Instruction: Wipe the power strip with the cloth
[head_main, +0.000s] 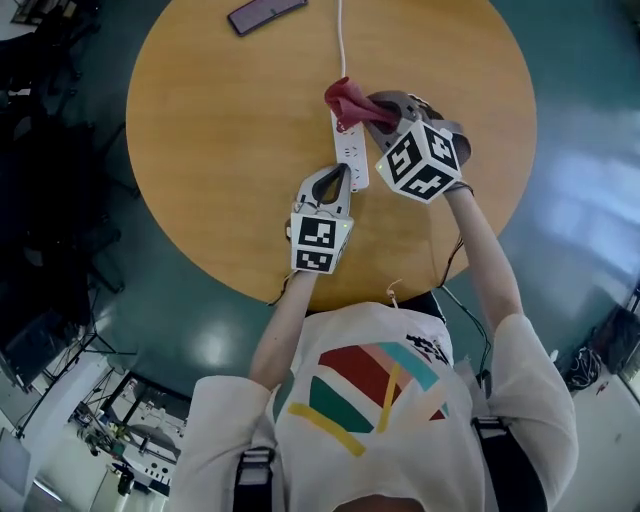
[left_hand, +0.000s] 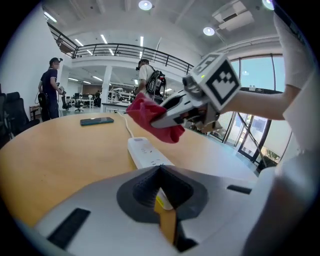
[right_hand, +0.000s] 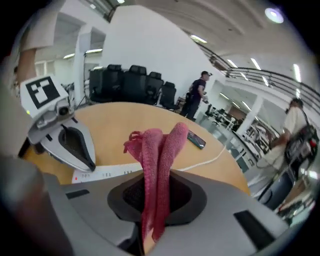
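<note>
Pinching a crumpled red knitted cloth (head_main: 345, 102), the right gripper (head_main: 378, 112) holds it at the far end of the white plastic power strip (head_main: 349, 150), upper centre of the head view, on the round wooden table (head_main: 220, 150). The left gripper (head_main: 338, 183) has its jaws pressed onto the strip's near end.

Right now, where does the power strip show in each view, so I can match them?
Head view: power strip at the centre of the table, just below the cloth.
Left gripper view: strip at centre, running from the jaws toward the cloth.
Right gripper view: strip at lower left, passing behind the cloth.
Shared landmark: the dark phone, beyond the strip's cord end.
</note>
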